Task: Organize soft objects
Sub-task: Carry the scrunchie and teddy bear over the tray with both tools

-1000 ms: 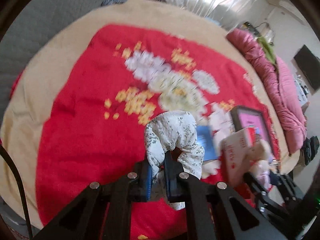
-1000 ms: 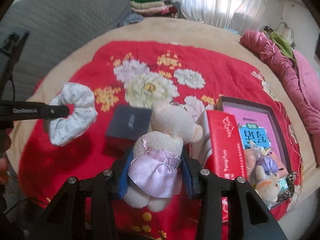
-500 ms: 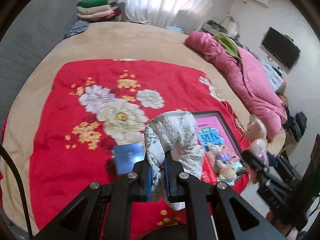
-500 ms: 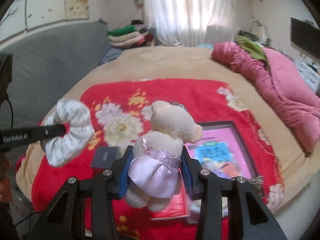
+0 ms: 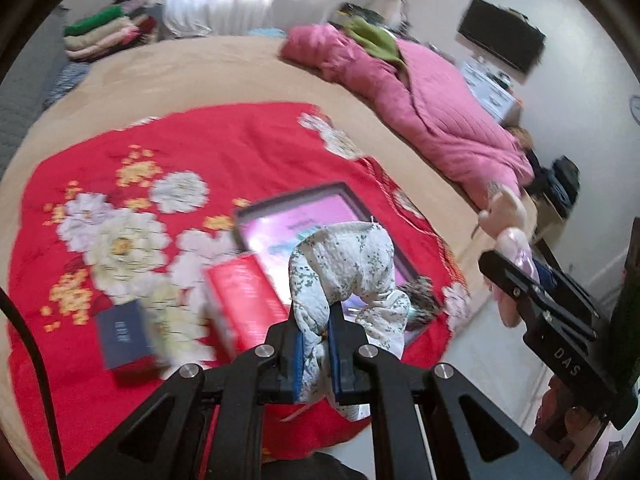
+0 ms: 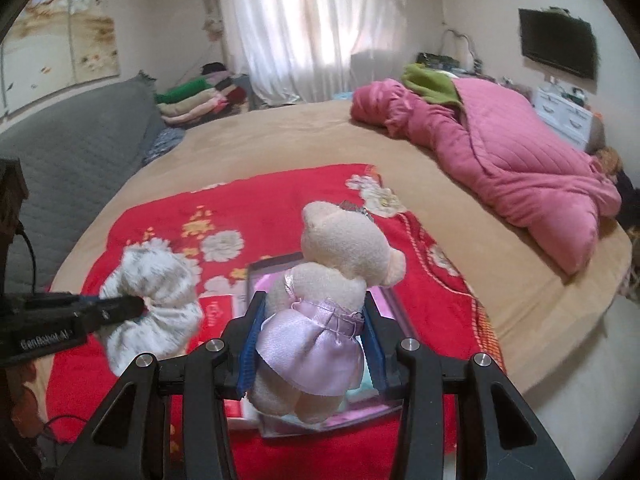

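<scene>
My left gripper is shut on a white floral scrunchie, held up above the red flowered blanket. My right gripper is shut on a beige teddy bear in a lilac satin dress, its blue pads pressing the dress from both sides. In the right wrist view the scrunchie hangs at the left on the left gripper's tip. The bear shows at the right edge of the left wrist view. Under both lies an open dark-framed box with a pink lining, partly hidden by the held things.
A red box lid and a small dark blue box lie on the blanket. A pink quilt is heaped at the bed's right side. Folded clothes are stacked at the back, and a grey sofa stands at the left.
Both grippers have risen and swung right across the blanket with the scrunchie and the bear still held. The pink-lined box now sits below them and more of the room shows.
</scene>
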Motion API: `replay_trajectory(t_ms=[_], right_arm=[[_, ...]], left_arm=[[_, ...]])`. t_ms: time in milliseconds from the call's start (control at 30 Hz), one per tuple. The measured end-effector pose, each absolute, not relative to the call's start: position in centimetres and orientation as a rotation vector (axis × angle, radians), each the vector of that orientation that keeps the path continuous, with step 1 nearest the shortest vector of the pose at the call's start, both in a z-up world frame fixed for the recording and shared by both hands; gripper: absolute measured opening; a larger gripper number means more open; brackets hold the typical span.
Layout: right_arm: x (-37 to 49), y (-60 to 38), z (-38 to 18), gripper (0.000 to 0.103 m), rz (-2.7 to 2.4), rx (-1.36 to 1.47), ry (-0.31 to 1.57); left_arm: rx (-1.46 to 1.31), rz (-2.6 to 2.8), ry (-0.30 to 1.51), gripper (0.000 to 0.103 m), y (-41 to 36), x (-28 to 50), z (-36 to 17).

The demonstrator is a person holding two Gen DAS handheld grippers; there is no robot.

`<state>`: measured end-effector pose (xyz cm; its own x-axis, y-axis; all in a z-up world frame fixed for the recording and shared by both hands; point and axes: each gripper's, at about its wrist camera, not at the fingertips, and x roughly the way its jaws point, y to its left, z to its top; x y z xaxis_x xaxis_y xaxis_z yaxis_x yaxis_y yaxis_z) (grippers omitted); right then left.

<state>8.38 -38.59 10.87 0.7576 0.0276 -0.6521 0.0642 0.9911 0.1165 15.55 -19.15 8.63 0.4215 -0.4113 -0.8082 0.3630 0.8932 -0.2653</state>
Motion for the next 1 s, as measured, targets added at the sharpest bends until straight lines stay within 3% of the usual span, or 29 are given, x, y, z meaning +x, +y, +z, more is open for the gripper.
replay_trajectory(t_ms=[533, 1000], right_arm=[[10.5, -43.6, 7.5, 0.045, -0.016, 0.127, 0.795], [15.4, -44.3, 0.9, 0.046, 0.045, 0.101, 0.953]], left_arm=[[0.014, -0.614, 1.196, 0.011, -30.8, 17.6, 1.2], [0.074, -0.541, 1.278, 0.011, -31.2, 19.9, -4.3]])
